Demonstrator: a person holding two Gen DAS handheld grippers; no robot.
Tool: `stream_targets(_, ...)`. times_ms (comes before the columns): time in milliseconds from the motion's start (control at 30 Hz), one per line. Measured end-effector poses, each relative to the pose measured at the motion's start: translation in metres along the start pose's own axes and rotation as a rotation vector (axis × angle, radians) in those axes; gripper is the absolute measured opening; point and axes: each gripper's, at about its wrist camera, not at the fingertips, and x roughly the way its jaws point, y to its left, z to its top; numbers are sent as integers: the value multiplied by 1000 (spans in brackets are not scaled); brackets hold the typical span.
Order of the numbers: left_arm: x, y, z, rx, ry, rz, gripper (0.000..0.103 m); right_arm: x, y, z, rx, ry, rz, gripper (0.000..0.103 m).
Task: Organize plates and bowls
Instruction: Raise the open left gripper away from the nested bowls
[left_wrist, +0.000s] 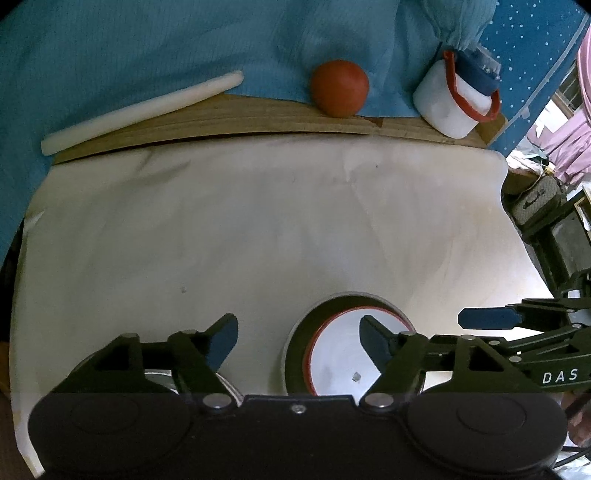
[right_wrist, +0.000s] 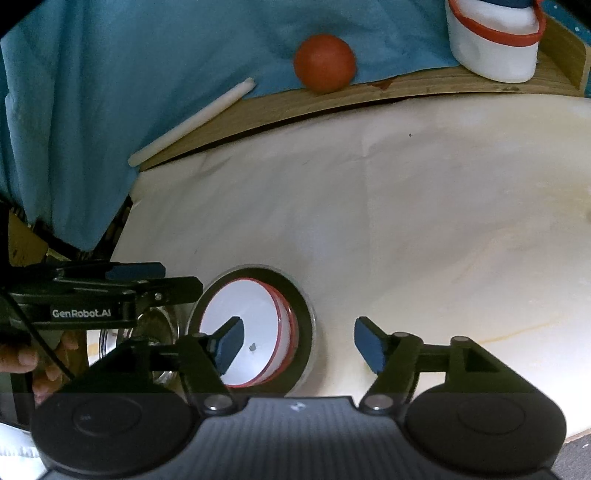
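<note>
A white bowl with a red rim (left_wrist: 332, 358) (right_wrist: 258, 314) sits nested inside a dark bowl (left_wrist: 297, 336) (right_wrist: 304, 306) on the white table cover. My left gripper (left_wrist: 299, 345) is open: its right pad hangs over the white bowl's inside and its left pad over the cover, with no pad pressing on a rim. My right gripper (right_wrist: 300, 345) is open too, its left pad above the white bowl and its right pad off to the stack's right. Each gripper shows in the other's view, the right one (left_wrist: 480, 325) and the left one (right_wrist: 136, 275). A shiny round dish (right_wrist: 147, 332) (left_wrist: 159, 378) lies left of the stack, partly hidden.
At the back, a wooden board (left_wrist: 221, 122) carries a red ball (left_wrist: 339, 88), a white rod (left_wrist: 140, 110) and a white tub with a red handle and blue lid (left_wrist: 447, 99). Blue cloth (left_wrist: 147, 44) hangs behind. A person's hand (right_wrist: 22, 362) shows at far left.
</note>
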Motion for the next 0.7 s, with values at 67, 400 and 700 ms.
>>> stream_targets(67, 0, 0, 1, -4, -3, 0, 80, -2, -2, 1, 4, -5, -1, 77)
stream_targets(400, 0, -1, 5, -24, -14, 19, 96, -7, -11, 4, 28, -27, -5, 94)
stream_targets(700, 2, -1, 7, -42, -16, 26, 102, -9, -18, 6, 46, -36, -14, 100)
